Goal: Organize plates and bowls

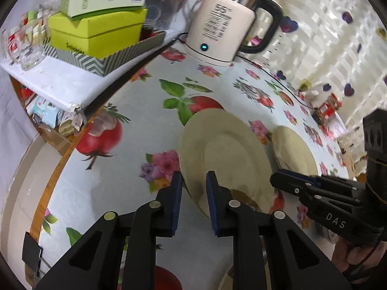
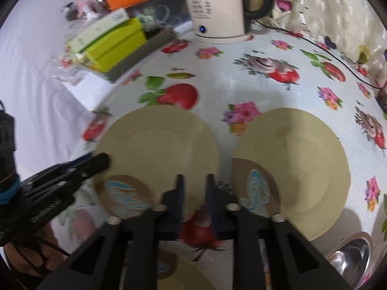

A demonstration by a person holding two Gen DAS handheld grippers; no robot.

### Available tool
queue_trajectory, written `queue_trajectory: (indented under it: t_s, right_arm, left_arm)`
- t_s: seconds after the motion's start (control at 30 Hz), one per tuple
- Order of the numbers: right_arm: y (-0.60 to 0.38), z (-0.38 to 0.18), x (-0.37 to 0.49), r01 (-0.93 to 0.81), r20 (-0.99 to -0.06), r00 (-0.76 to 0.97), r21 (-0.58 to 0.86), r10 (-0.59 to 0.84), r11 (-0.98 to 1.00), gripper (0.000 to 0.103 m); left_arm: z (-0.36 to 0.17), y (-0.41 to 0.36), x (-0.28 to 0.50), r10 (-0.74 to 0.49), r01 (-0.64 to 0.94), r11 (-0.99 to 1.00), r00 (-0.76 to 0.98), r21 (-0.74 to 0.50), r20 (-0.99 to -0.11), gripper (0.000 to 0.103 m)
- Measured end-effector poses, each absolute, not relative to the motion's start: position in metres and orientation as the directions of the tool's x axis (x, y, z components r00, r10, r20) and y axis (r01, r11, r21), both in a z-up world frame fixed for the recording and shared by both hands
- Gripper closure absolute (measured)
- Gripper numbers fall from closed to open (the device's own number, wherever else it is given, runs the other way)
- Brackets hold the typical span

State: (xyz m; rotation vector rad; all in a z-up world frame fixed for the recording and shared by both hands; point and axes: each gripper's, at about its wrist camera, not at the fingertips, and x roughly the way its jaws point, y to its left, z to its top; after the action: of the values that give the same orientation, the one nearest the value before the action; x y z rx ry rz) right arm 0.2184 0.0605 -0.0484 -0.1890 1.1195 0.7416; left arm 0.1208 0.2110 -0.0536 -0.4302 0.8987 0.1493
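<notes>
Two cream plates lie side by side on the flowered tablecloth: a left plate (image 1: 225,154) (image 2: 157,142) and a right plate (image 1: 293,152) (image 2: 297,162). A brown saucer with a blue pattern (image 2: 123,197) overlaps the left plate's near edge; another (image 2: 256,188) overlaps the right plate. My left gripper (image 1: 194,181) is open, its jaws straddling the left plate's near rim. It also shows in the right wrist view (image 2: 96,160). My right gripper (image 2: 194,181) is open and empty between the two plates. In the left wrist view it (image 1: 278,178) looks nearly closed.
A white electric kettle (image 1: 220,29) with its cord stands at the back. A patterned tray with green boxes (image 1: 96,33) sits on a white shelf at the left. A steel bowl (image 2: 350,256) is at the near right. The table's wooden edge (image 1: 55,169) runs along the left.
</notes>
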Motion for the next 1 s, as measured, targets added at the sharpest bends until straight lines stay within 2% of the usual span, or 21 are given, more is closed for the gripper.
queue_trajectory:
  t_s: [0.1, 0.23, 0.3, 0.33, 0.37, 0.63, 0.73, 1.0]
  right_arm:
    - [0.065, -0.047, 0.208, -0.642, -0.875, 0.253, 0.166, 0.412, 0.749, 0.092]
    - [0.055, -0.052, 0.209, -0.612, -0.874, 0.250, 0.191, 0.416, 0.768, 0.090]
    - [0.049, -0.053, 0.211, -0.598, -0.871, 0.243, 0.211, 0.426, 0.773, 0.079]
    - [0.046, -0.053, 0.212, -0.589, -0.870, 0.250, 0.212, 0.425, 0.780, 0.069]
    - [0.045, -0.054, 0.214, -0.582, -0.870, 0.251, 0.215, 0.425, 0.784, 0.067]
    - [0.048, -0.065, 0.225, -0.554, -0.873, 0.217, 0.259, 0.437, 0.791, 0.068]
    - [0.051, -0.068, 0.228, -0.548, -0.872, 0.216, 0.263, 0.439, 0.794, 0.078]
    - [0.051, -0.064, 0.226, -0.547, -0.874, 0.227, 0.251, 0.430, 0.798, 0.079]
  left_arm:
    - [-0.061, 0.210, 0.121, -0.056, -0.316, 0.899, 0.603, -0.302, -0.796, 0.082]
    - [-0.069, 0.217, 0.117, -0.029, -0.354, 0.890, 0.586, -0.288, -0.810, 0.082]
    - [-0.070, 0.220, 0.117, -0.034, -0.359, 0.884, 0.589, -0.299, -0.808, 0.082]
    - [-0.070, 0.220, 0.118, -0.029, -0.361, 0.885, 0.589, -0.295, -0.808, 0.082]
    - [-0.070, 0.221, 0.119, -0.025, -0.361, 0.886, 0.588, -0.291, -0.808, 0.082]
    - [-0.072, 0.224, 0.128, -0.037, -0.346, 0.891, 0.591, -0.295, -0.806, 0.082]
    - [-0.073, 0.224, 0.129, -0.042, -0.340, 0.892, 0.594, -0.298, -0.803, 0.082]
    - [-0.068, 0.221, 0.125, -0.035, -0.346, 0.891, 0.591, -0.293, -0.806, 0.082]
